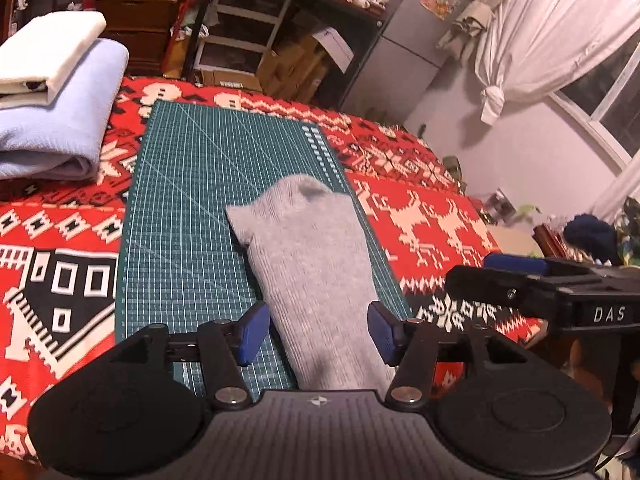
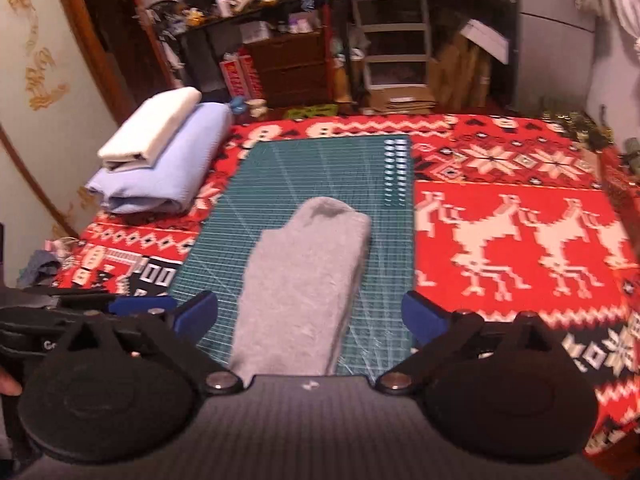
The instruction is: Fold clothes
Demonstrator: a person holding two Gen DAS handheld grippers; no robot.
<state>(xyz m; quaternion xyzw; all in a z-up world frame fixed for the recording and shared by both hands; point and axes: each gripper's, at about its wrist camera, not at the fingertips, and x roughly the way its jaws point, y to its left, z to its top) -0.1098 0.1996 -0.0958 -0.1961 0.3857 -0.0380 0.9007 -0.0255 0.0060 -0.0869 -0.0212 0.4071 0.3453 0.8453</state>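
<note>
— So, nearest first: what do the grippers have?
— Nothing. The left gripper (image 1: 318,330) has its blue pads set apart on either side of the grey garment (image 1: 308,264), not pressing it. The right gripper (image 2: 310,316) stands wider still, its pads clear of the cloth on both sides.
— And the garment itself?
— Lying flat and folded long on the green cutting mat (image 1: 192,184), running away from both cameras over the red patterned blanket (image 2: 520,240).
— Does either view add anything?
— The left wrist view catches the right gripper at its right edge, and a dark spot near the garment's far end. The right wrist view shows the left gripper at its left edge, with part of a hand (image 2: 8,386).
— Further back?
— A folded stack (image 2: 160,156), white on pale blue, on the blanket's far left corner; cluttered shelves (image 2: 396,40) behind. Only the left view shows the white curtain (image 1: 552,36).
</note>
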